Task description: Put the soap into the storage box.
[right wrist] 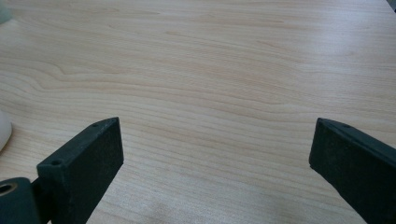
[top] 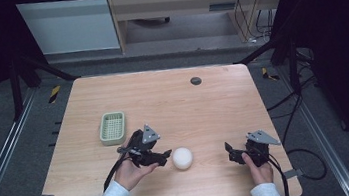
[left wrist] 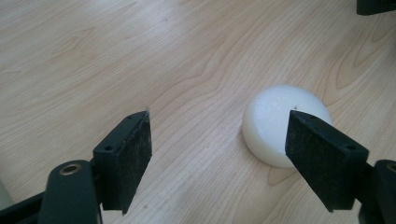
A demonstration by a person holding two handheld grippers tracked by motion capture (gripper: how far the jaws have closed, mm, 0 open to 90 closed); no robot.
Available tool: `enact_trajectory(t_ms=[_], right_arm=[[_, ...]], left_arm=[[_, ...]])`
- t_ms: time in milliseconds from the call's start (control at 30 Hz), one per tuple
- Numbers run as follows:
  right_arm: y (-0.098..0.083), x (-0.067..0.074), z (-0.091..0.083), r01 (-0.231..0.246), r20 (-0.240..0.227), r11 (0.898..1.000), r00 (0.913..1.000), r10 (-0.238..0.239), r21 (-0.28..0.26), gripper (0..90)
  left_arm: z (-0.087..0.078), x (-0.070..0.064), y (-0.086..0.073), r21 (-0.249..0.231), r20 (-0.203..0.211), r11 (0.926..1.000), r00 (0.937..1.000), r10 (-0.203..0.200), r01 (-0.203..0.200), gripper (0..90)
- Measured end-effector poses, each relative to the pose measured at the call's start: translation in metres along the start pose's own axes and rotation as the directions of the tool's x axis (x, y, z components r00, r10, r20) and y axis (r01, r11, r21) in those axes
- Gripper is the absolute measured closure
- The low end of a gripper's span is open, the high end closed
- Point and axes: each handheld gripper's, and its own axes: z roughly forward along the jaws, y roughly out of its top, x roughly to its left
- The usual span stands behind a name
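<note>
Left gripper [top: 168,154]: held low over the table, pointing toward the person's right. Jaws stand apart with nothing clamped; in the left gripper view bare wood shows between the two black pads [left wrist: 133,158].

White ball [top: 182,158]: sits on the wood just beyond the left gripper's tips, between the two grippers but much nearer the left one. In the left gripper view the ball [left wrist: 275,119] lies ahead and off to the right-hand side, its near edge partly covered by the right-hand pad. It is not centred between the jaws; whether that pad touches it cannot be told, and the other pad is well clear of it.

Right gripper [top: 228,150]: held by the person's right hand [top: 257,167] near the table's right front, pointing toward the ball, well apart from it. Jaws wide apart, empty; the right gripper view shows plain wood between them. A sliver of the ball's white curve [right wrist: 3,130] shows at the left edge of that view.

Table [top: 204,109]: light wood grain, rounded corners.

Green basket [top: 112,127]: small slotted tray, behind and to the left of the left gripper, apart from the ball.

Dark round disc [top: 195,81]: on the table's far side, well away from both grippers.
</note>
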Motion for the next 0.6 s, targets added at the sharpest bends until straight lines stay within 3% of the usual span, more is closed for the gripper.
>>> enact_trajectory(t_ms=[600], right_arm=[[0.000, 0.000, 0.000, -0.002, -0.003, 1.000, 1.0000, 0.002, 0.007, 3.3]], left_arm=[[0.018, -0.016, 0.012, 0.052, 0.040, 0.9972, 0.9979, 0.052, -0.054, 20.1]])
